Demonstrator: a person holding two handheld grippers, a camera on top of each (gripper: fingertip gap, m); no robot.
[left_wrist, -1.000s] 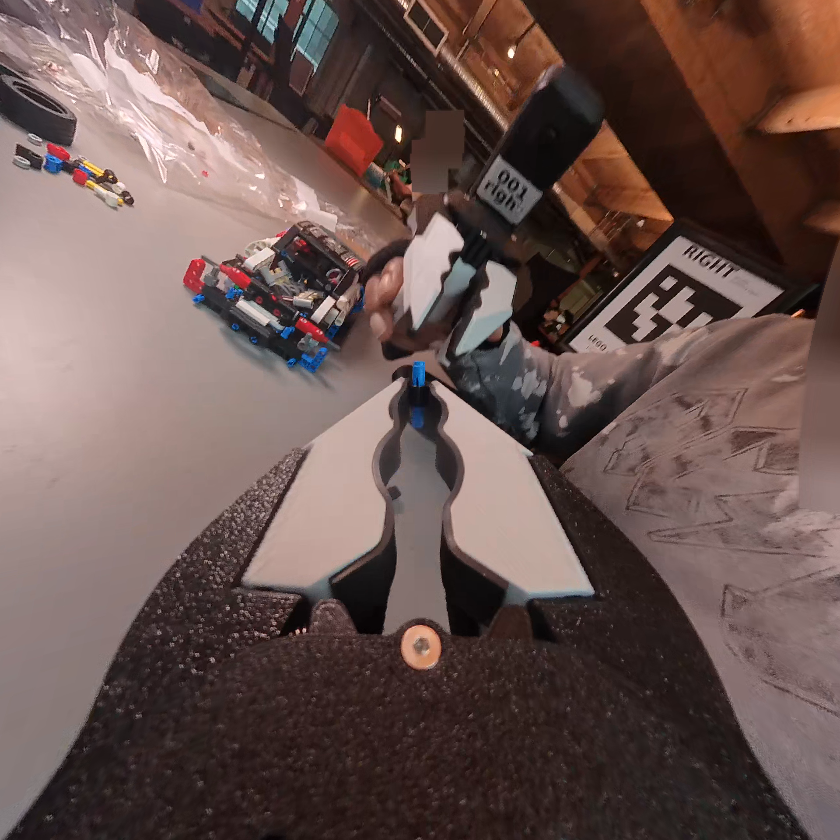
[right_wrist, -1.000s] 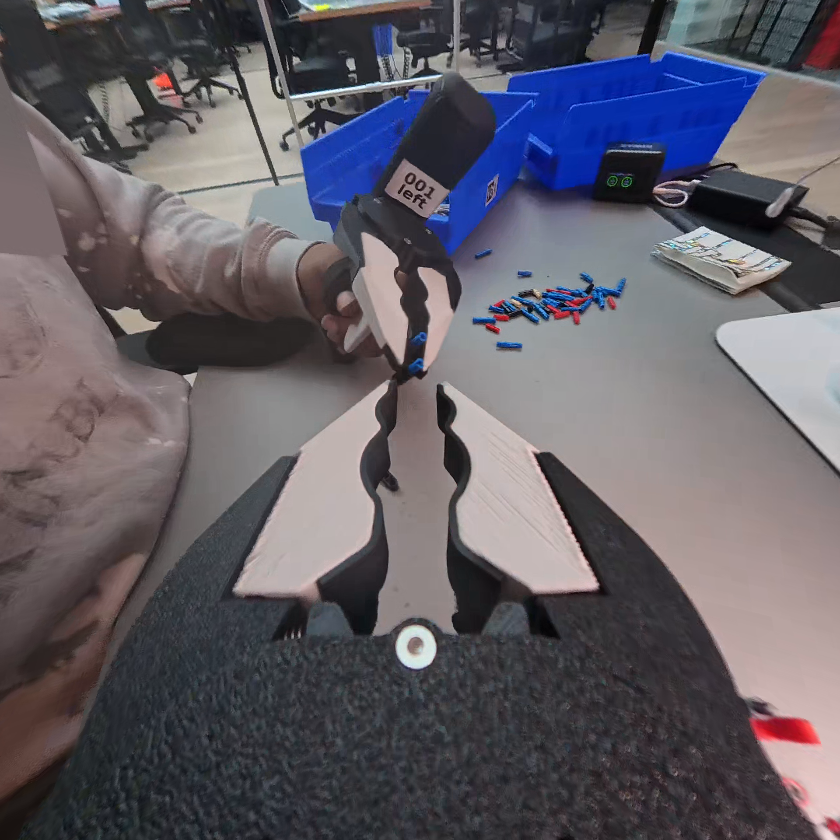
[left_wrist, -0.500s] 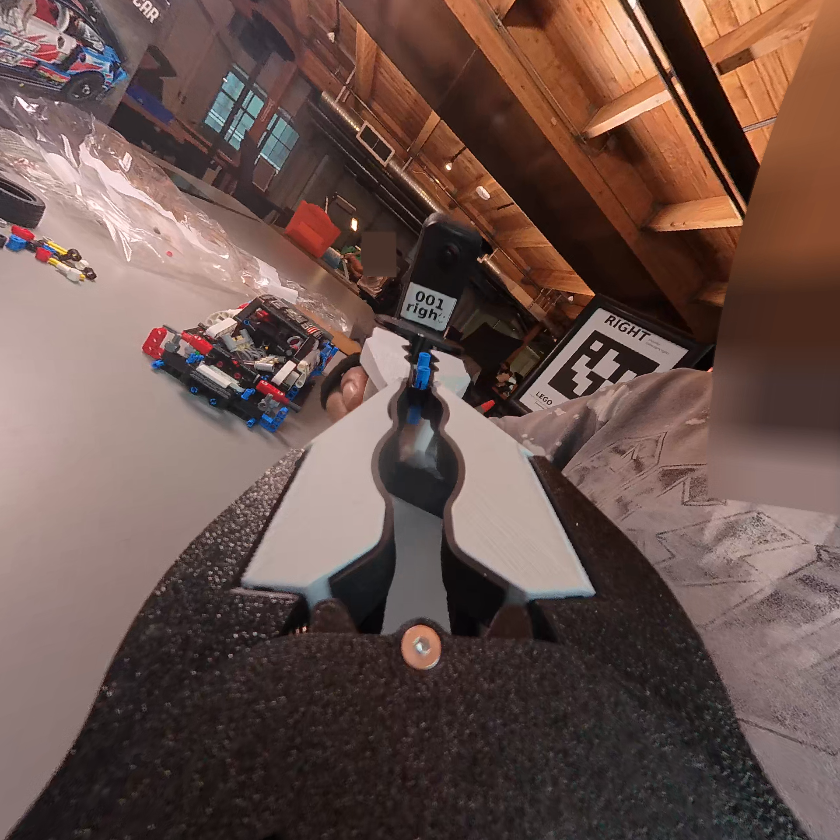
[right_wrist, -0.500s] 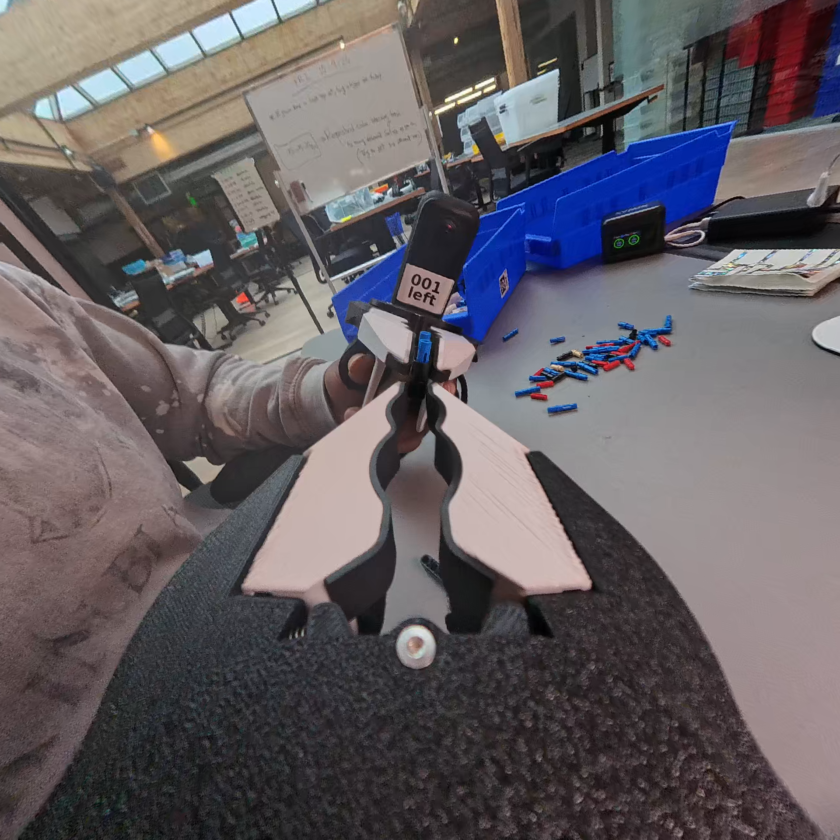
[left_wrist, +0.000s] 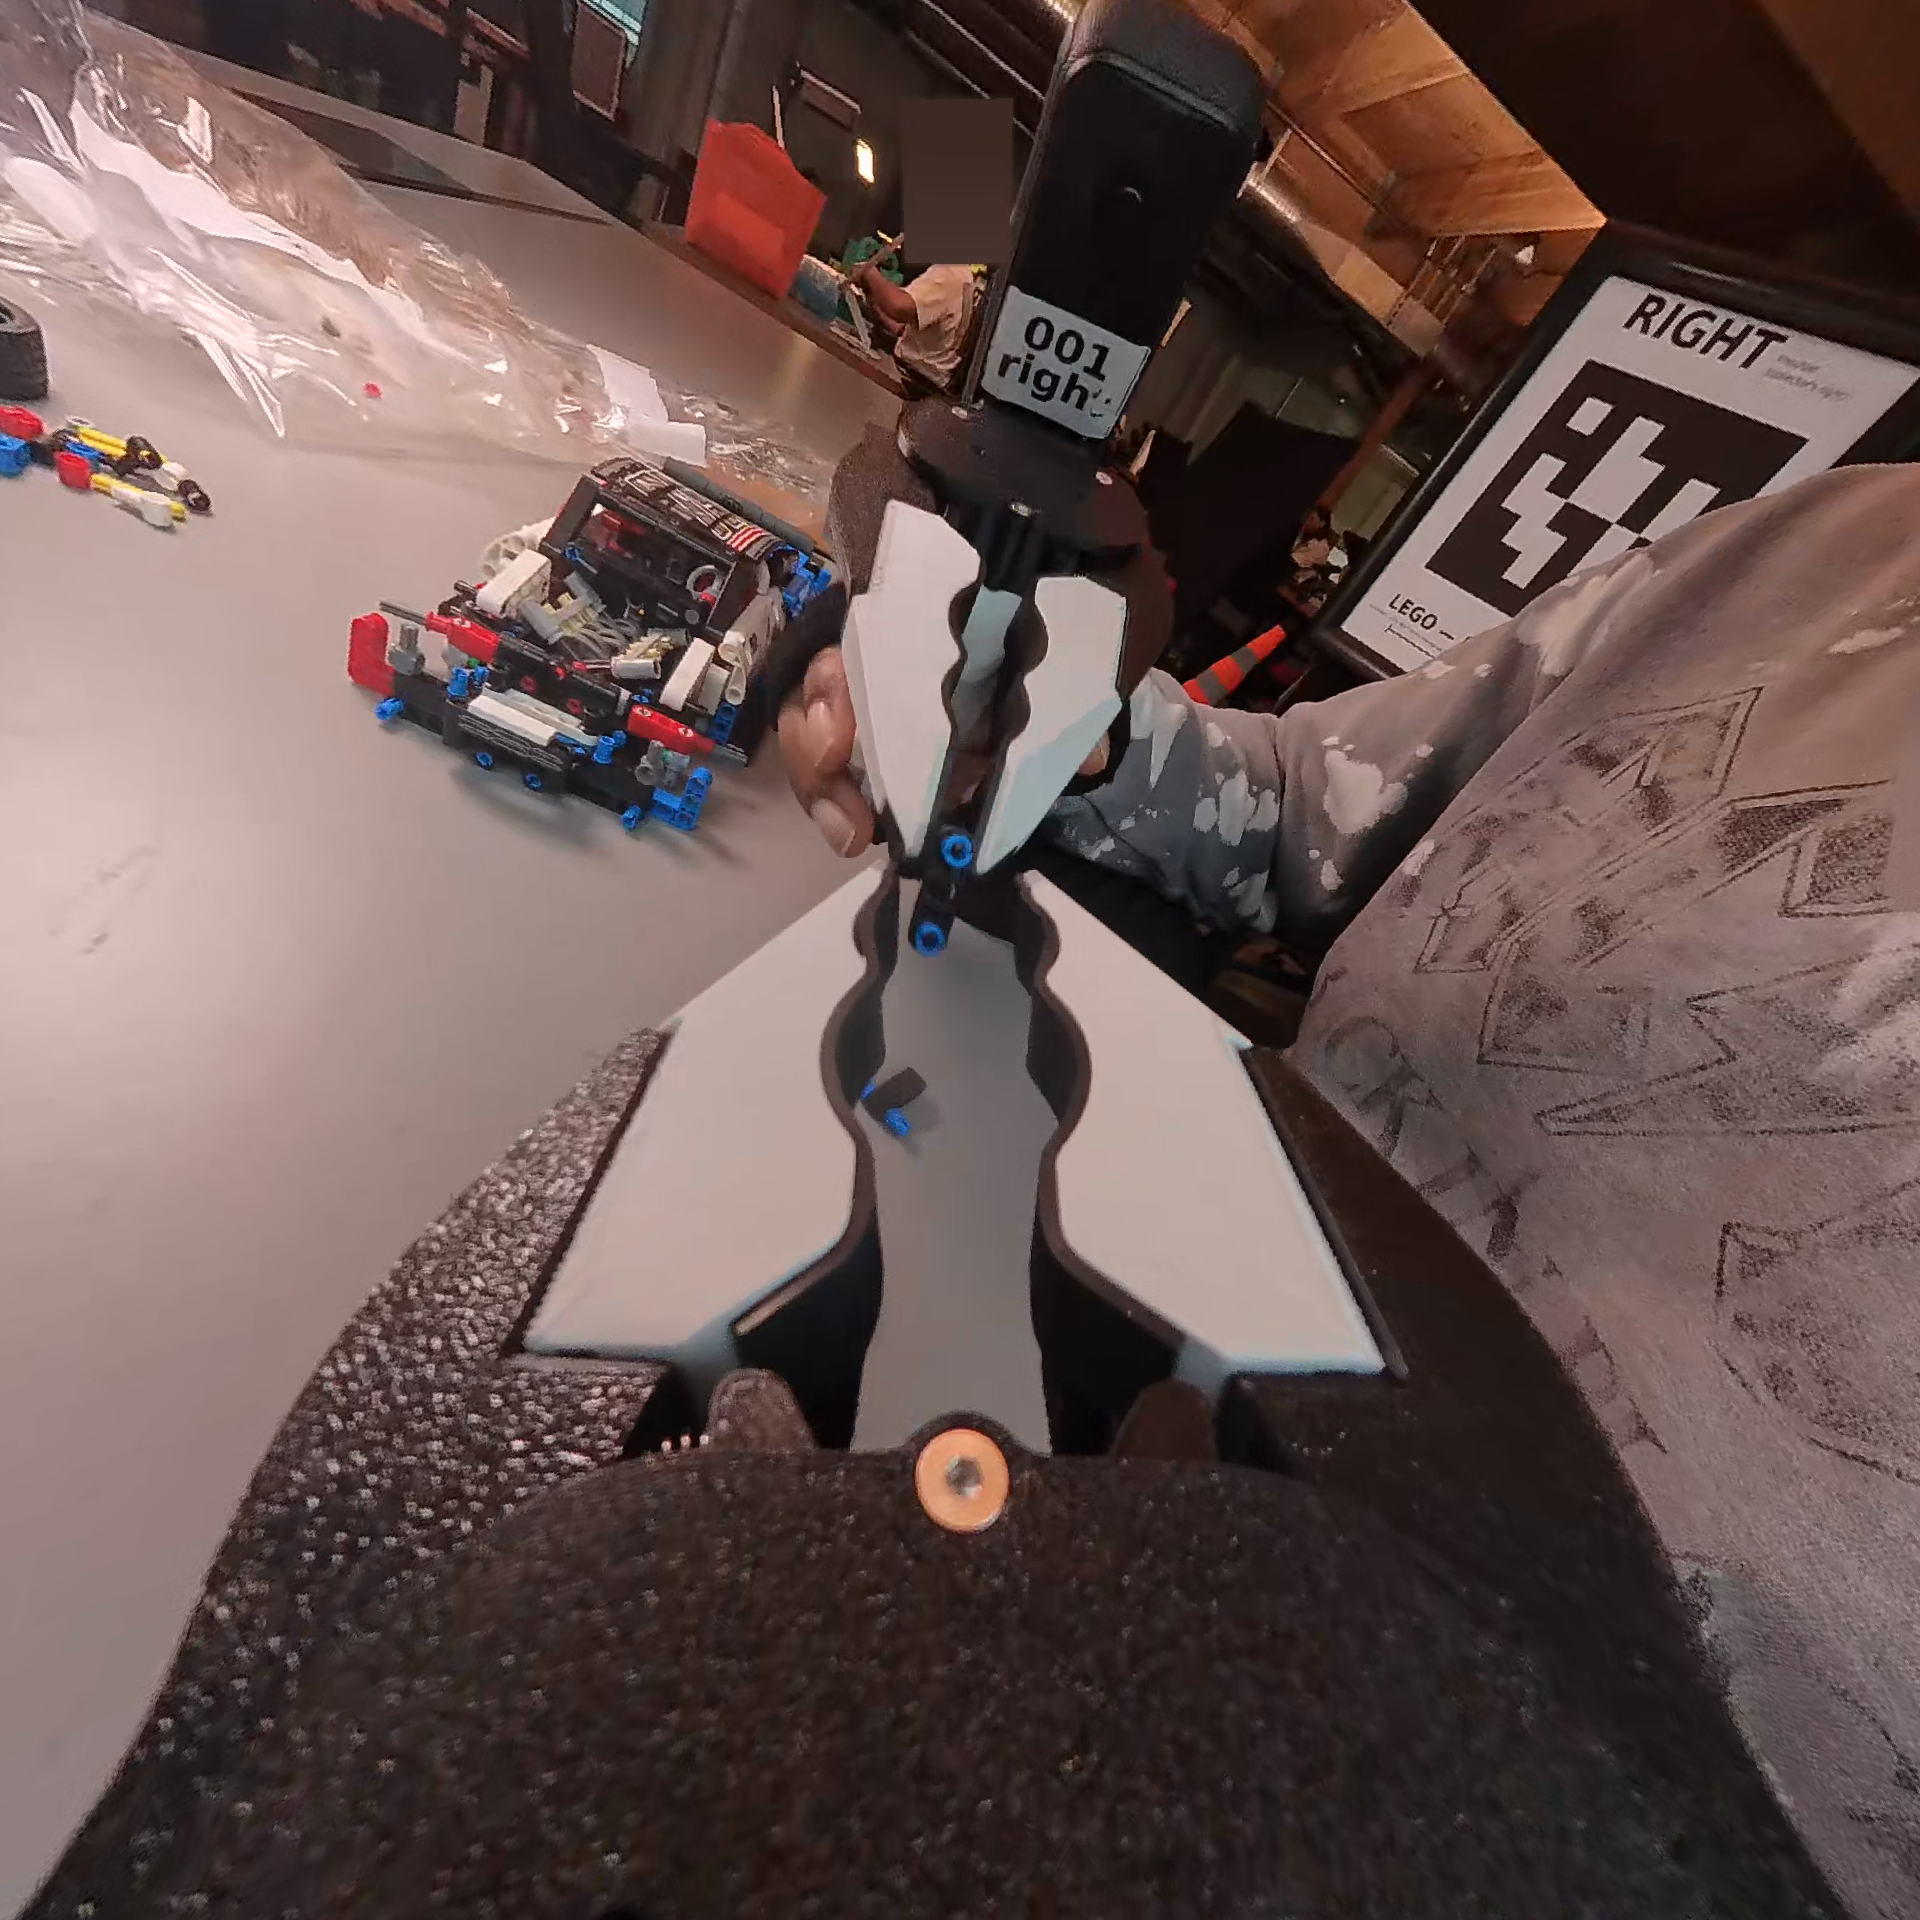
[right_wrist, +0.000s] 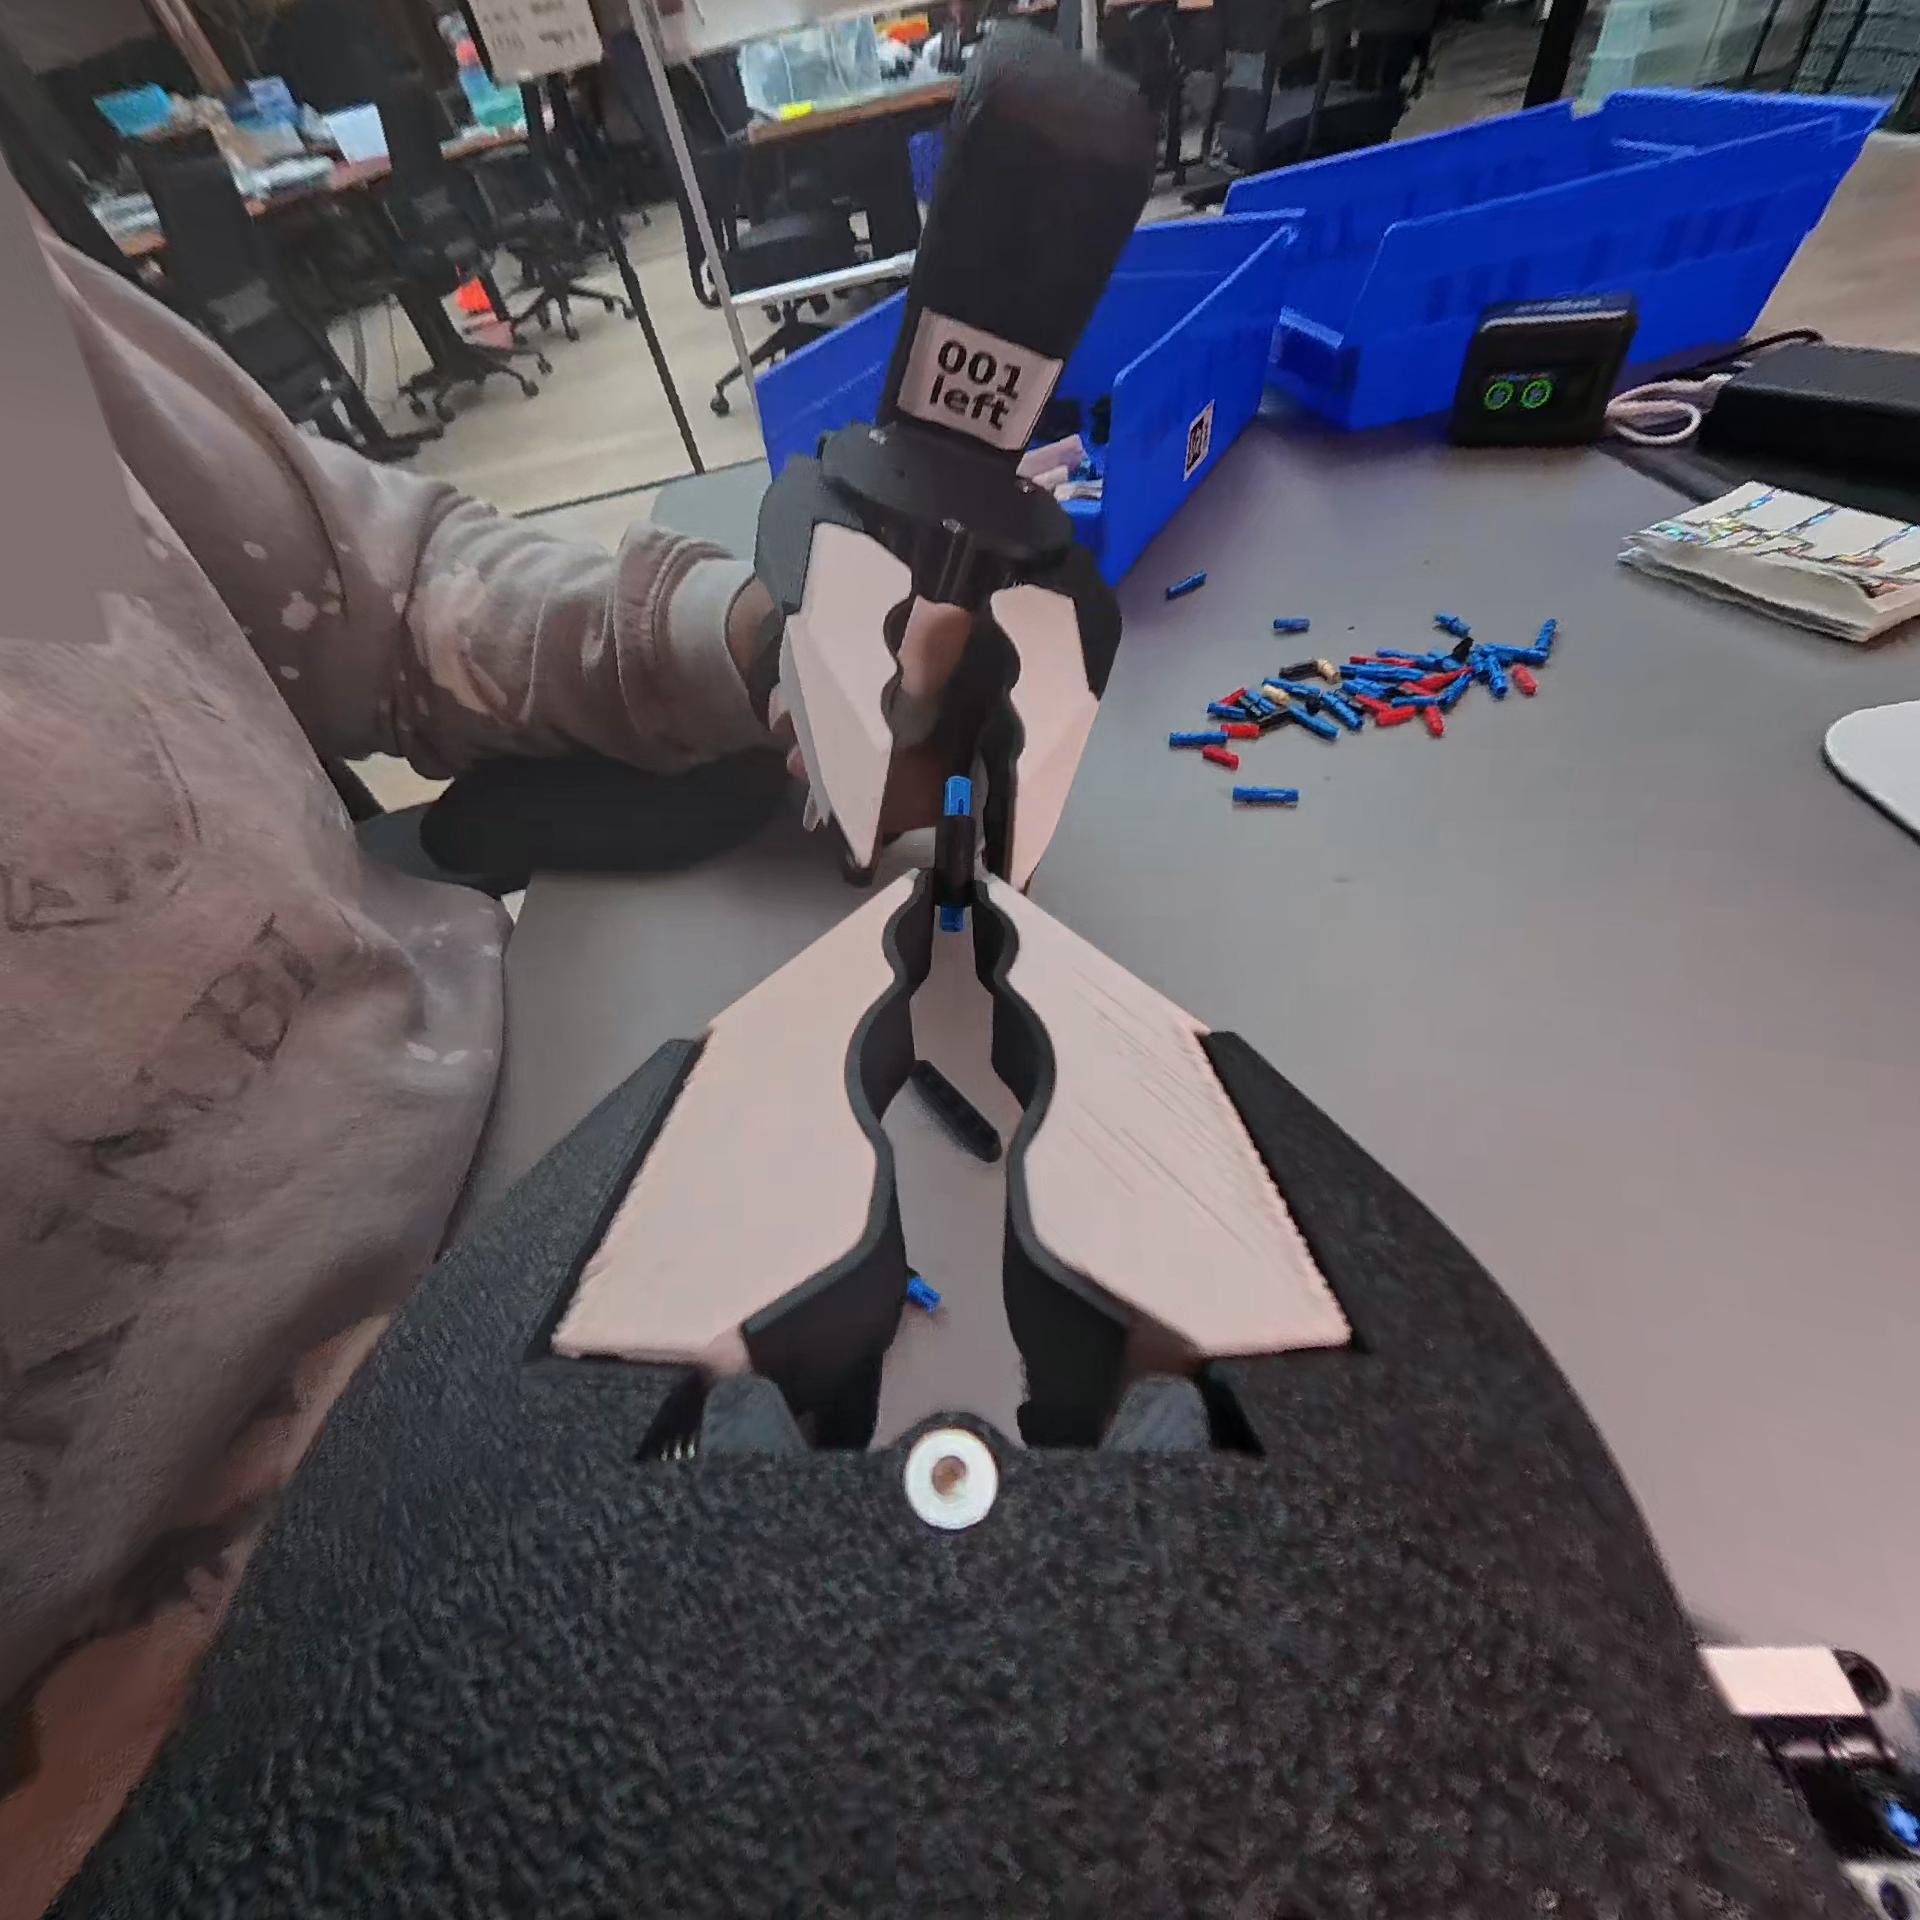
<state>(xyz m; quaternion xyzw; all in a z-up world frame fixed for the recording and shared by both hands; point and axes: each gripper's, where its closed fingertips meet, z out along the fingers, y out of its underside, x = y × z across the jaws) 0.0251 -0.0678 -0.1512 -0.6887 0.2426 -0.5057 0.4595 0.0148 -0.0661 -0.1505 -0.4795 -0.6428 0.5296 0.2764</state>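
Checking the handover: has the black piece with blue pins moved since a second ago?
Yes. The black piece went forward out of the left tool into the right tool, toward the toy car.

black tyre (left_wrist: 19, 348) cut by left edge, white pad (right_wrist: 1881, 764) cropped

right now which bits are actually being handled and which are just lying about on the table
Handled:
right tool, shut on black link with blue pins
left tool, open around its end

Lying about:
brick car
pin pile
loose black piece
blue bins
booklet
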